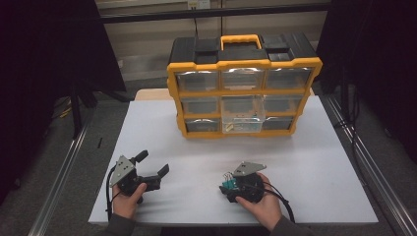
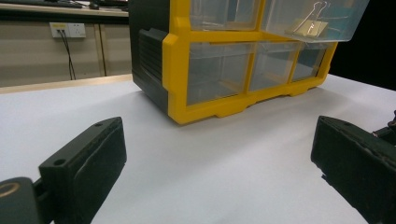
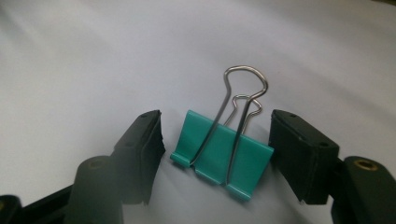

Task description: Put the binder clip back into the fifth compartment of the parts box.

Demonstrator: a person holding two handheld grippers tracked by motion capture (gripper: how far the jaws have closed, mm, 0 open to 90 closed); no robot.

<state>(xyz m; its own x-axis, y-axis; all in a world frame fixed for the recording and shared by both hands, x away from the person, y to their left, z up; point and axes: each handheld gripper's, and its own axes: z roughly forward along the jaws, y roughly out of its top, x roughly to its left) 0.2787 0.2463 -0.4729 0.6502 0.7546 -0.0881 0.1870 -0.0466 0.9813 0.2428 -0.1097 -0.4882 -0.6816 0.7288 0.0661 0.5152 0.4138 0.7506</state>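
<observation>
A teal binder clip (image 3: pixel 219 156) with its wire handles folded up lies on the white table (image 3: pixel 84 60) between the jaws of my right gripper (image 3: pixel 215 140). Both pads sit against the clip's ends, so the gripper is shut on it. From above, the right gripper (image 1: pixel 229 187) is low at the table's front centre, with the teal clip (image 1: pixel 226 183) at its tip. My left gripper (image 1: pixel 153 163) rests at the front left, its jaws wide open around bare table. Its own view shows the left gripper (image 2: pixel 217 140) open and pointed at the organizer.
A yellow and black drawer organizer (image 1: pixel 243 83) stands at the table's far middle. Its centre drawer (image 1: pixel 242 115) is pulled out and holds another binder clip (image 2: pixel 312 24). White table (image 1: pixel 314 162) lies between the organizer and both grippers. Metal rails run along both sides.
</observation>
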